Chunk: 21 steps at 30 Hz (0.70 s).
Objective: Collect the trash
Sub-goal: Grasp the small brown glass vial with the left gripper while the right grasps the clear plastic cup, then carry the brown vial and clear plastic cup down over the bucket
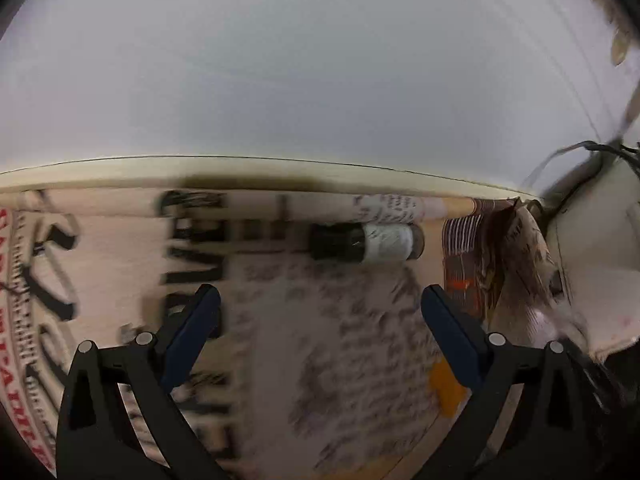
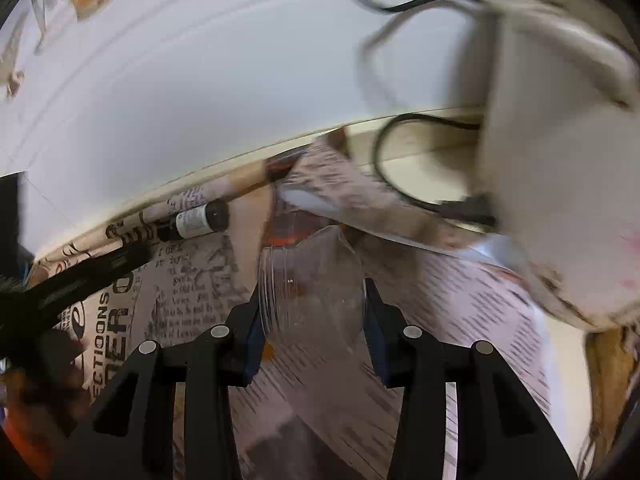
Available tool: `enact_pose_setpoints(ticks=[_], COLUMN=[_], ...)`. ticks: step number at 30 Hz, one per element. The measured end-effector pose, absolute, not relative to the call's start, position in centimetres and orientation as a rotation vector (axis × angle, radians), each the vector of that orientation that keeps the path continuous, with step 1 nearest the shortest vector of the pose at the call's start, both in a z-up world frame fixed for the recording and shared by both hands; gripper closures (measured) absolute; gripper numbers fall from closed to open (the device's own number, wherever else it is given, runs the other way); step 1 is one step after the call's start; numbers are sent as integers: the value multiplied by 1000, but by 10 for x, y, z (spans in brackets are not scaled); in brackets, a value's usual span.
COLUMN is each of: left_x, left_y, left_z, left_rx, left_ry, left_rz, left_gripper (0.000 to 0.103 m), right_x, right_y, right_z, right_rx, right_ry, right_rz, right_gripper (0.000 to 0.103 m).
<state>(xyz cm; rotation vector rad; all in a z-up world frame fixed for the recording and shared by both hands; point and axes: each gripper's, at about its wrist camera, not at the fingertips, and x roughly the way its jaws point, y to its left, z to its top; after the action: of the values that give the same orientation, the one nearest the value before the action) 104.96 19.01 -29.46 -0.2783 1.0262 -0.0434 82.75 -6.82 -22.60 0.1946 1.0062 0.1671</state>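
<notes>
Left gripper (image 1: 320, 304): yours, jaws spread wide, nothing between the pads. Blurred, so read it loosely.
Small bottle (image 1: 366, 242): dark cap, white label, lying on its side on the newsprint cloth (image 1: 340, 360), tight against the wall edge. From your left tool it sits at 12 to 1 o'clock, near but apart from the tips.
Bottle axis: long axis runs 9 to 3 o'clock in the left wrist view, cap toward 9. That lies along the line between your pads, not across it; judgement: you likely need a wrist roll, or a pinch across the body, before closing.
Wall (image 1: 320, 80): plain pale, right behind the bottle at 12 o'clock. Risk guess: fingertips bump it or push the bottle along the edge.
Right gripper (image 2: 312, 300): narrowed onto a clear plastic cup (image 2: 312, 280), pads pressing both sides. The cup is tilted and looks crushed; too blurred to tell which way its mouth faces.
Same bottle (image 2: 196, 220), right wrist view: at 10 to 11 o'clock from your right tool, well apart. Your left tool enters there at 9 o'clock, tips just beside it.
Nearer hand: left, and the right is occupied anyway.
Black cable (image 2: 400, 160): loops at 1 o'clock of the right tool, beside a large pale blurred object I can't identify.
Step guess: cup in hand, bottle not yet picked.
</notes>
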Motion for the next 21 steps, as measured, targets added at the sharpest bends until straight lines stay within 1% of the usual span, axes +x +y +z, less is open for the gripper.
enact_pose_setpoints(ticks=[6, 10, 11, 12, 13, 14, 17, 21], left_x=[1075, 1087, 1089, 1091, 1094, 1094, 1089, 1062], left_y=[156, 148, 145, 143, 139, 136, 134, 130], left_z=[-309, -315, -315, -316, -316, -316, -314, -300], left_rx=[-219, -199, -184, -170, -153, -136, -132, -141], left_ry=[1031, 1017, 1011, 1011, 1005, 1003, 1001, 997], left_rz=[-28, 7, 19, 32, 44, 47, 64, 32], left_gripper=[2, 2, 6, 14, 19, 23, 23, 23], right_x=[801, 788, 784, 781, 782, 780, 773, 755], right_y=[-99, -114, -118, -118, -115, -116, -123, -131], right_z=[-208, -199, -197, -195, -196, -198, -198, -194], right_rx=[245, 264, 266, 266, 265, 263, 264, 255], right_ry=[996, 984, 980, 977, 974, 972, 966, 958], right_rz=[136, 112, 108, 104, 102, 100, 101, 118], right_gripper=[63, 63, 63, 63, 63, 63, 63, 63])
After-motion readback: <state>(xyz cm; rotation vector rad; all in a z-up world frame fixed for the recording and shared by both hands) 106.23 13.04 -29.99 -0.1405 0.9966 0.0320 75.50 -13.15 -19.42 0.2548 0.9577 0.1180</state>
